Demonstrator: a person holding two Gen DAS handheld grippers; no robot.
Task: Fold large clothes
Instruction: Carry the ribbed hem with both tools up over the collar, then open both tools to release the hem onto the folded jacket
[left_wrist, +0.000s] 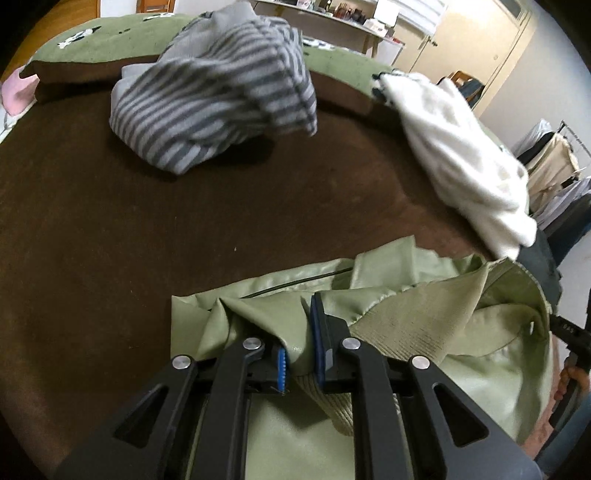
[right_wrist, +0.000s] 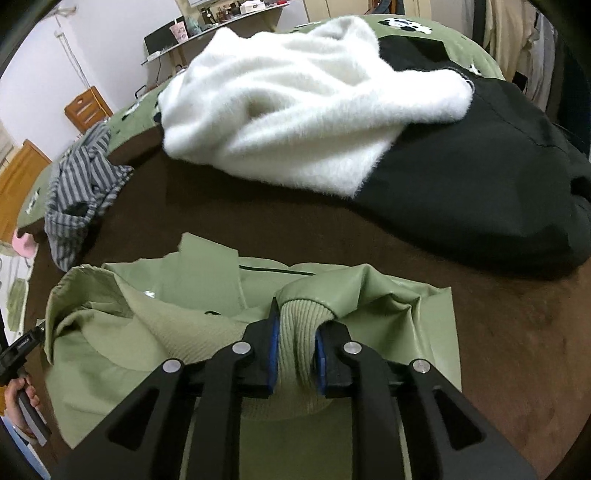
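A light green jacket (left_wrist: 461, 350) with ribbed knit trim lies bunched on the brown bed cover (left_wrist: 147, 240), near its front edge. My left gripper (left_wrist: 301, 339) is shut on a fold of the jacket's left side, shiny fabric and ribbed hem pinched between the blue pads. My right gripper (right_wrist: 295, 339) is shut on the jacket's (right_wrist: 166, 295) ribbed cuff (right_wrist: 299, 321) on the right side. The right gripper's handle shows at the left wrist view's right edge.
A grey striped garment (left_wrist: 214, 96) lies crumpled at the back left, also in the right wrist view (right_wrist: 81, 184). A white fluffy sweater (right_wrist: 295, 99) lies on a black garment (right_wrist: 480, 192) at the right. A green pillow (left_wrist: 110, 40) borders the back. A clothes rack (left_wrist: 561, 166) stands beyond the bed.
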